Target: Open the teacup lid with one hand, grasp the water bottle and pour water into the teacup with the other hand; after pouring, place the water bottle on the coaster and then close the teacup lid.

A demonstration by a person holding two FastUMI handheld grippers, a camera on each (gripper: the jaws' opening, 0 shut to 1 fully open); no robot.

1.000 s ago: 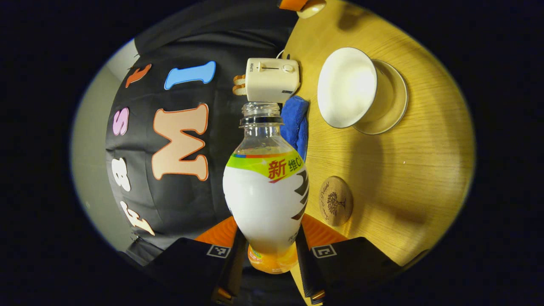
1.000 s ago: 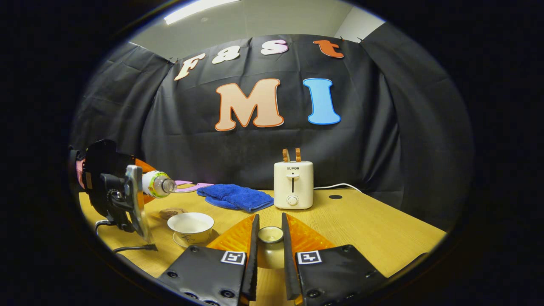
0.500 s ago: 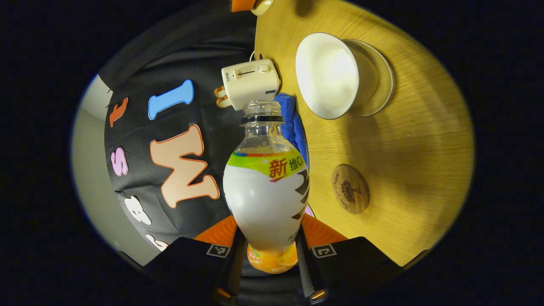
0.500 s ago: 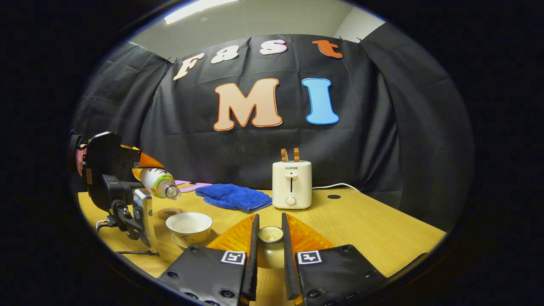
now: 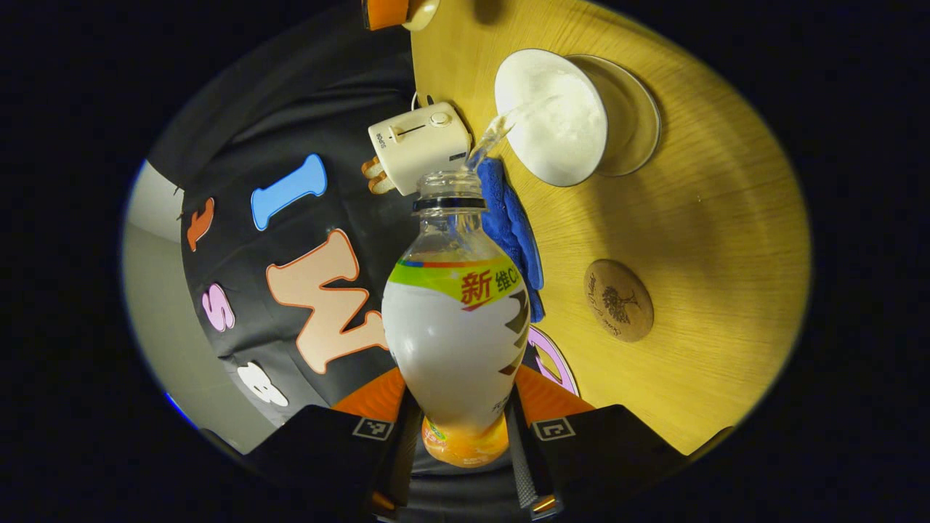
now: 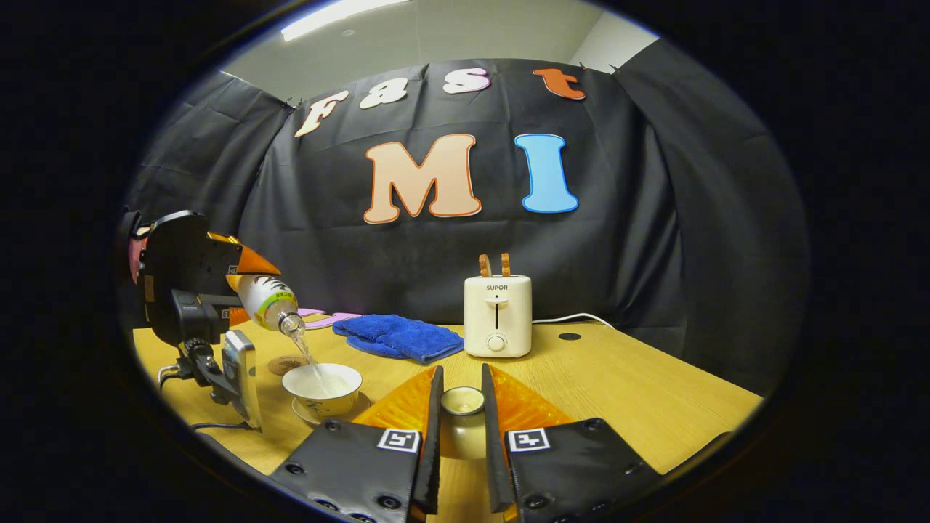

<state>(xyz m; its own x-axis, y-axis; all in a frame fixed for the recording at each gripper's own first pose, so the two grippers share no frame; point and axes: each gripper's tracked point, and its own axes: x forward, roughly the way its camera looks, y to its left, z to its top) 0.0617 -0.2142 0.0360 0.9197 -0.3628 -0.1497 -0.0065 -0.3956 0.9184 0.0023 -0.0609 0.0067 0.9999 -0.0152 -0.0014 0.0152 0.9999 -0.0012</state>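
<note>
My left gripper (image 5: pixel 459 428) is shut on the water bottle (image 5: pixel 454 327), which is tipped mouth-down. A stream of water runs from the bottle's mouth into the open white teacup (image 5: pixel 550 116) on its saucer (image 5: pixel 639 123). In the right gripper view the same bottle (image 6: pixel 267 299) pours into the teacup (image 6: pixel 325 387) at the left, held by the left gripper (image 6: pixel 247 280). My right gripper (image 6: pixel 461 401) is shut on the knob of the teacup lid (image 6: pixel 462 407), held above the table to the right of the cup. The round wooden coaster (image 5: pixel 618 301) lies bare beside the cup.
A cream toaster (image 6: pixel 498 315) with two slices stands at the back of the wooden table (image 6: pixel 639 392), its cord trailing right. A folded blue cloth (image 6: pixel 398 337) lies left of the toaster. The left gripper's black handle and cable hang at the table's left edge.
The left gripper tilted the bottle further down towards the teacup, and water now streams into it. The right gripper and lid have stayed still.
</note>
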